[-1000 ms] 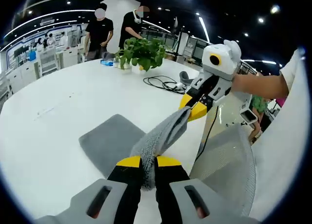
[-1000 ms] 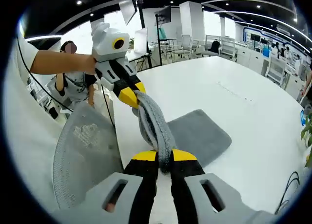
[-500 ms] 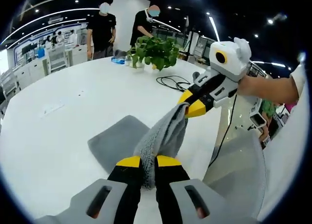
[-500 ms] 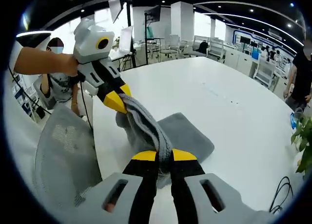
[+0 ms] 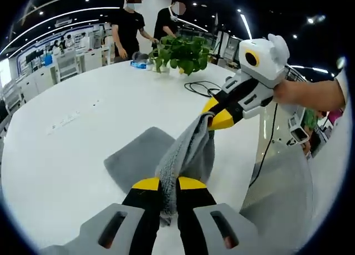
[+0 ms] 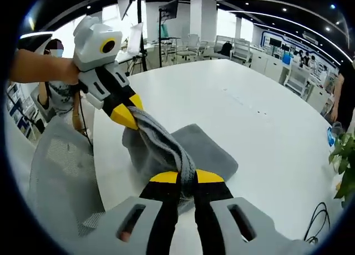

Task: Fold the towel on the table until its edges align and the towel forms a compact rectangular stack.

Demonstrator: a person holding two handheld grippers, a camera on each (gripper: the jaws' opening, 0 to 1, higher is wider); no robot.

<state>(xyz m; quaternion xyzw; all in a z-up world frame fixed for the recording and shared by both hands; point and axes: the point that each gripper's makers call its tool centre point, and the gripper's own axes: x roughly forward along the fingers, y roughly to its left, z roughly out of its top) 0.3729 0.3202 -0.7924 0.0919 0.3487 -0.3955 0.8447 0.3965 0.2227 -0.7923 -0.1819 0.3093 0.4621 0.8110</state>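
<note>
Now the left tool (image 5: pixel 169 184) is pinching one raised edge of the grey towel (image 5: pixel 138 161), its yellow tips pressed tight on the cloth. The right tool (image 6: pixel 179 177) pinches the same lifted edge at another spot, likewise clamped on the fabric. Between the two tools the edge hangs as a bunched band in the air, while the rest of the towel lies flat on the white surface (image 5: pixel 66 133). A potted plant (image 5: pixel 180 51) stands far back near a black cable (image 5: pixel 202 87).
</note>
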